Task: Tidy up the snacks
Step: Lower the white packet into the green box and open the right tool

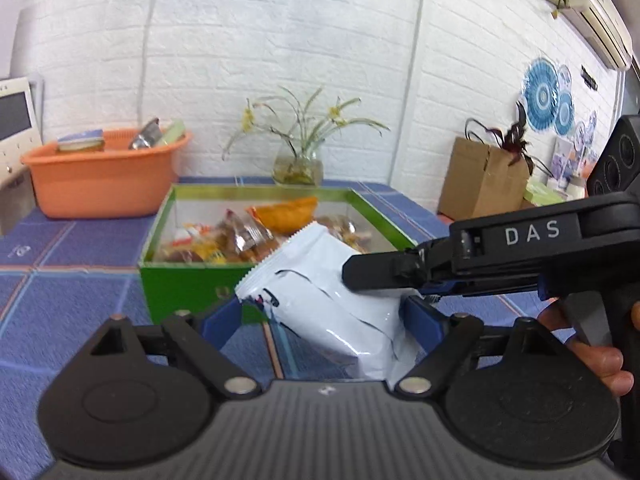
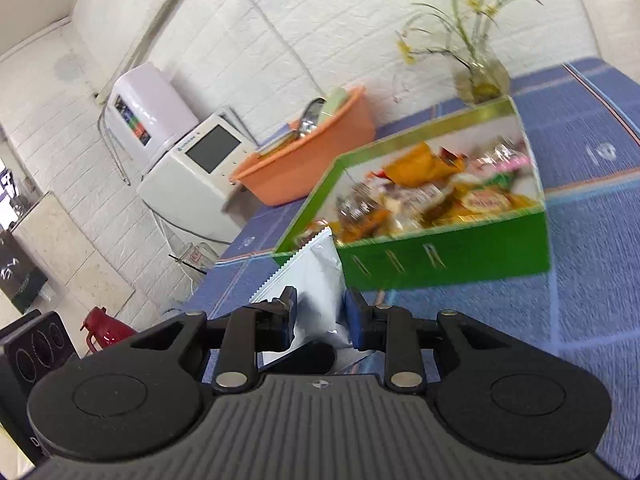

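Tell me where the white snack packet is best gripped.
Across its flat faces near the lower end, approaching from the right, as the right tool already pinches the white snack packet. That leaves its serrated top edge free to lead into the green box.

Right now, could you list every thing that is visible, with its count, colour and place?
snack packet: one, white, held above the table in front of the box
snack box: one, green, open, on the table, filled with mixed snacks
basin: one, orange, back left of the table, holding several items
vase with flowers: one, clear glass, behind the box by the wall
table: one, blue tiled pattern
paper bag: one, brown, far right
white appliance: one, with dark screen, beyond the basin
red jug: one, low beside the table
left gripper: open around the packet
right gripper: shut on the packet
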